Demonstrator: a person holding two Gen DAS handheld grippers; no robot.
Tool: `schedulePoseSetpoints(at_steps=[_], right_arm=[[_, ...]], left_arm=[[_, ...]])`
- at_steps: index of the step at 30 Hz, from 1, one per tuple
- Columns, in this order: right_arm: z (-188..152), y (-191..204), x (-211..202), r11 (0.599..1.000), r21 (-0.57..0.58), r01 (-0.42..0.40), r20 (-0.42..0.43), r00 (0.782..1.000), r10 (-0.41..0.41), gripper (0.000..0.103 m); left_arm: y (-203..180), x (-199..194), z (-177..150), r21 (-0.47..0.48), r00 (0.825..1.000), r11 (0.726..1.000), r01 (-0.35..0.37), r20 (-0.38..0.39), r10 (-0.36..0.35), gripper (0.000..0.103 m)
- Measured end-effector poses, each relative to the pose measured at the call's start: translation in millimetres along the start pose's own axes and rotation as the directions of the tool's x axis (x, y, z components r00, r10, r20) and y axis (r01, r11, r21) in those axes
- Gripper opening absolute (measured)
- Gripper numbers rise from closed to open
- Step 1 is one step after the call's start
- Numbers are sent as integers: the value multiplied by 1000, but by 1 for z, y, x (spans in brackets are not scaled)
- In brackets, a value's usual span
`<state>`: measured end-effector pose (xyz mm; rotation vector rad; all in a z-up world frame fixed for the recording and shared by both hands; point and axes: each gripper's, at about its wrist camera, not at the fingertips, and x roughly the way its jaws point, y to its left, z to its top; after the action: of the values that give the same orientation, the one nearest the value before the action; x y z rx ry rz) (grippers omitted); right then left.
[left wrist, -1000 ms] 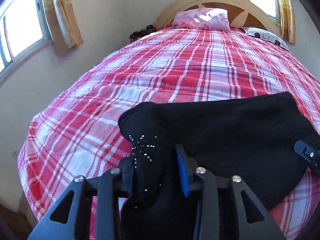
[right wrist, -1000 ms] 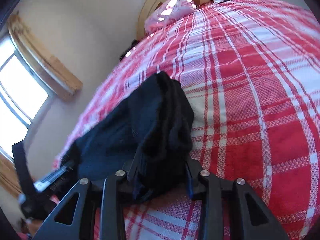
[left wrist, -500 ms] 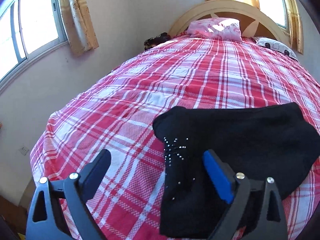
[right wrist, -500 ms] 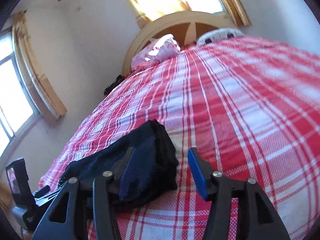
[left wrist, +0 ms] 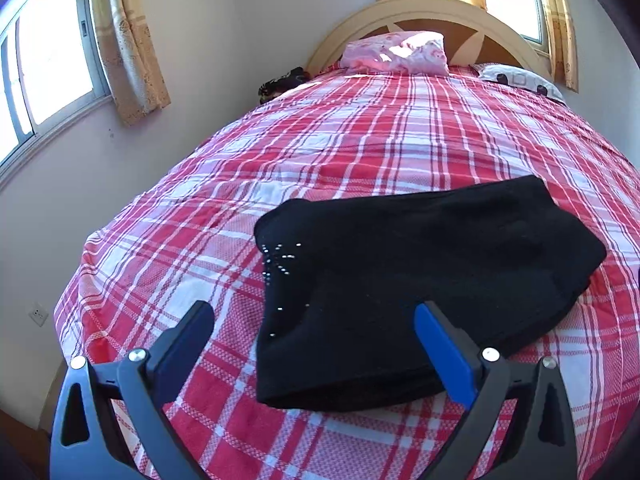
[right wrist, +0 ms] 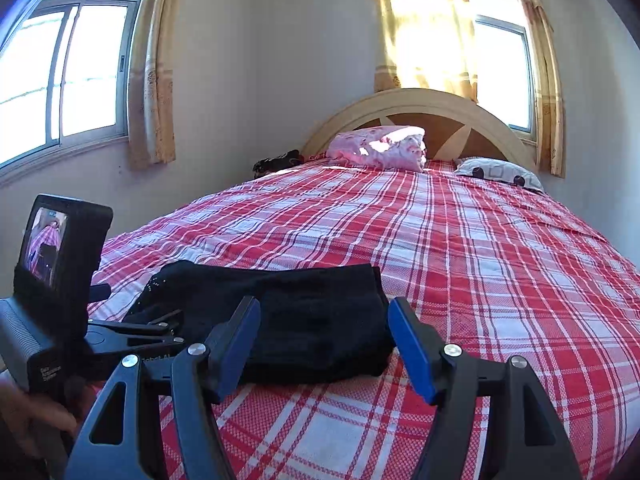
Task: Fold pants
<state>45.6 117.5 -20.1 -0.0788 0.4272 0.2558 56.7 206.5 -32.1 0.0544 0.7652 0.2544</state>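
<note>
Black pants [left wrist: 420,260] lie folded into a compact bundle on the red plaid bed [left wrist: 400,140], small shiny studs [left wrist: 280,264] on their left end. My left gripper [left wrist: 312,318] hovers just short of that end, jaws still opening wide; its blue pads touch no cloth. In the right wrist view the pants [right wrist: 312,320] lie low in the middle. My right gripper [right wrist: 324,308] is drawn back above their right end, jaws opening, pads off the fabric. The left gripper's body with its camera screen [right wrist: 60,280] shows at the left, held by a hand [right wrist: 24,412].
A pink pillow [right wrist: 380,148] and a spotted pillow [right wrist: 500,172] rest against the curved headboard [right wrist: 420,108]. A dark item [right wrist: 276,162] lies by the wall. The bed's left edge [left wrist: 80,280] drops to the floor. Curtained windows stand left and behind.
Both grippers let go of the pants and opened. Each pulled back and rose; the right one rolled upright. The pants now lie flat and folded on the bed.
</note>
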Motion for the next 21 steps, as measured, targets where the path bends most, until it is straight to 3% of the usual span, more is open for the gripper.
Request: schedulePoseSetpoints(at_steps=[3,6,9,11,16,21], right_arm=[[3,-7,13,1000,21,-20,-28,999,21,68],[8,-14,54,997,51,-59,-132,989,66,68],[-3,-28,98,991,114,-75,-262,959,103,68],[-18,-32,117,993,110,-41,-357,931,78,68],[-25,-18,108,1000,-27,-9,-334,943,-1,68],[-12,-25,70,996,89,-23,-197,980,41,68]], left_arm=[[-9,1,1,24,1000,1000,-4,7,4,102],[-14,12,-4,44,999,999,-32,-37,33,102],[-11,19,-17,27,998,999,-28,-62,29,103],[-5,18,-22,-14,998,1000,4,-65,-5,103],[3,14,-28,-53,996,998,20,-89,-25,103],[4,-1,-30,-2,997,999,-48,-68,48,103]])
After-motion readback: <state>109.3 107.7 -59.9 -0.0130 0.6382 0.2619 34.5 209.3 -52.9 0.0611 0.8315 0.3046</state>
